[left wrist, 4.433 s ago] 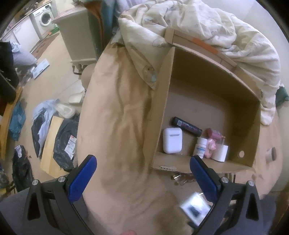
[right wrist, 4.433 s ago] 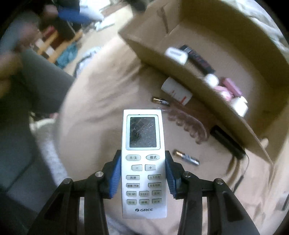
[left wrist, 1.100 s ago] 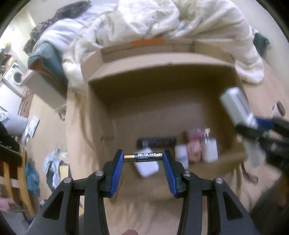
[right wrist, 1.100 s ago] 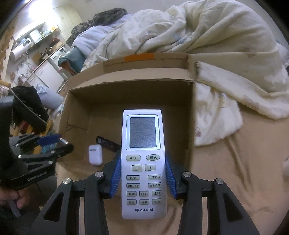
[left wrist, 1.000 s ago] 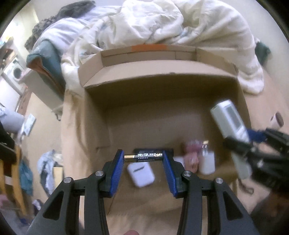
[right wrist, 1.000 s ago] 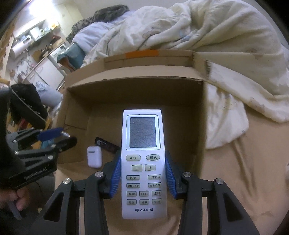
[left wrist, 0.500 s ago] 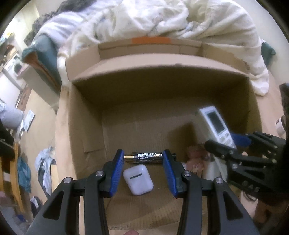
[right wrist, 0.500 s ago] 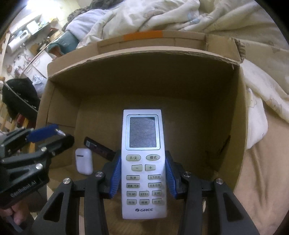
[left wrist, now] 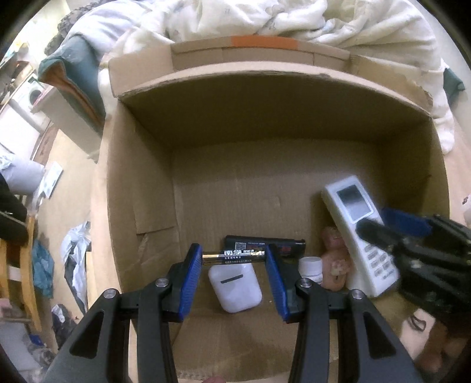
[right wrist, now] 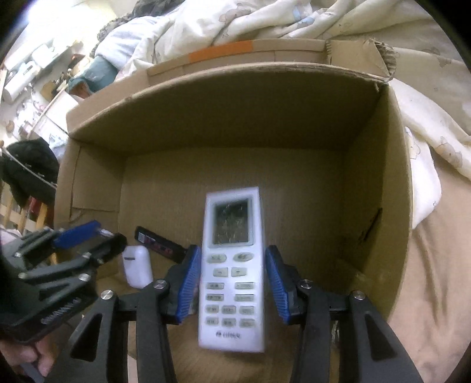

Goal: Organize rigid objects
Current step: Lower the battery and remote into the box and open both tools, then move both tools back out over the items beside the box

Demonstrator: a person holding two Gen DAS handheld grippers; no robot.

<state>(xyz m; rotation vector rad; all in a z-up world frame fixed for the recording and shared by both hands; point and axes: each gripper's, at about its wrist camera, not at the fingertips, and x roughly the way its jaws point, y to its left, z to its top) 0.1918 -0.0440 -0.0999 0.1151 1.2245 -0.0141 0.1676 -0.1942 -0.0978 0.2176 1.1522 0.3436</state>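
At lower centre, the left hand-held gripper (left wrist: 234,259) clamps a battery (left wrist: 234,255) crosswise over the cardboard box (left wrist: 141,188). The right hand-held gripper (right wrist: 234,277) has just been opening; the white remote (right wrist: 232,265) sits loose between its pads, inside the box.

Both wrist fisheye cameras are looking steeply down, close in, into the open brown cardboard box (left wrist: 141,188); the left is viewing from its left side, the right from its right, both sharing its floor and the rumpled white duvet (right wrist: 265,20) behind.
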